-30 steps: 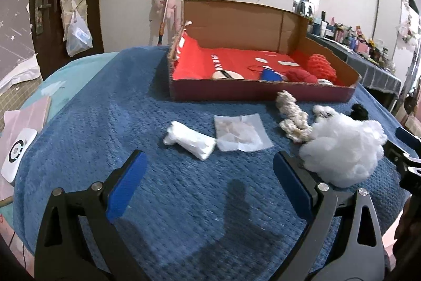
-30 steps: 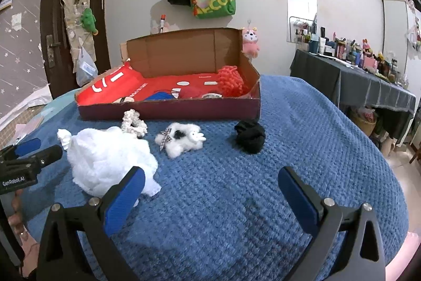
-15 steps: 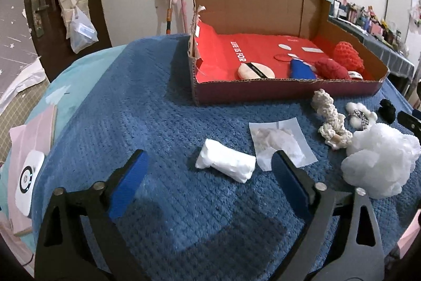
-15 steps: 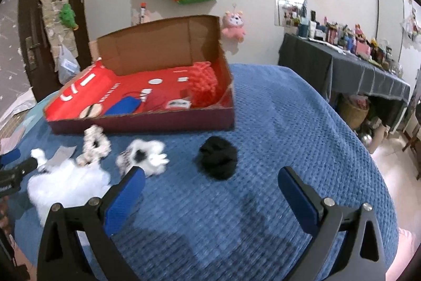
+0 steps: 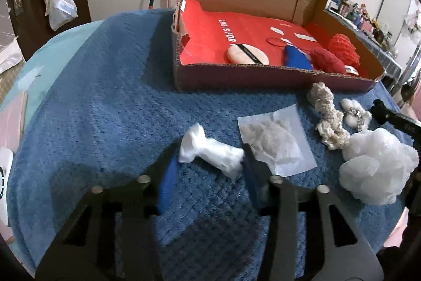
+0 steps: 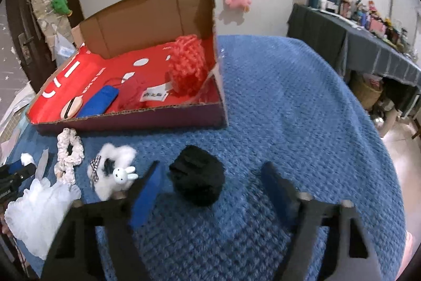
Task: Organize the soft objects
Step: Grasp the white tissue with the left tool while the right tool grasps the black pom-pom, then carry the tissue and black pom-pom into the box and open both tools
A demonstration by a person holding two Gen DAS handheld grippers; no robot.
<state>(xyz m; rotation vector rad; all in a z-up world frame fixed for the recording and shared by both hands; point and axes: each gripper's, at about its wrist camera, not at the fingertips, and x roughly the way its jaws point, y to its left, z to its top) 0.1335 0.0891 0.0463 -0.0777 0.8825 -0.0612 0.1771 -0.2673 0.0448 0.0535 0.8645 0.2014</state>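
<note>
A white rolled cloth (image 5: 210, 152) lies on the blue blanket (image 5: 105, 102) between the fingertips of my left gripper (image 5: 210, 157). Its jaws are closing, and the roll looks unsquashed. In the right wrist view a black soft bundle (image 6: 197, 181) sits between the fingers of my right gripper (image 6: 210, 167). Those jaws are closing too, with a gap still showing on the bundle's right side. Behind stands the red-lined cardboard box (image 5: 263, 75) holding red knits, a blue item and a powder puff.
A clear packet of gauze (image 5: 273, 138), a cream scrunchie (image 5: 329, 120), a fluffy bunny clip (image 6: 115, 170) and a big white fluffy wad (image 5: 376, 170) lie loose in front of the box (image 6: 131, 120). A cluttered dark table (image 6: 368, 49) stands at the right.
Both grippers have moved forward toward their items and narrowed from wide open. The white roll now lies between the left fingers, the black bundle between the right ones.
</note>
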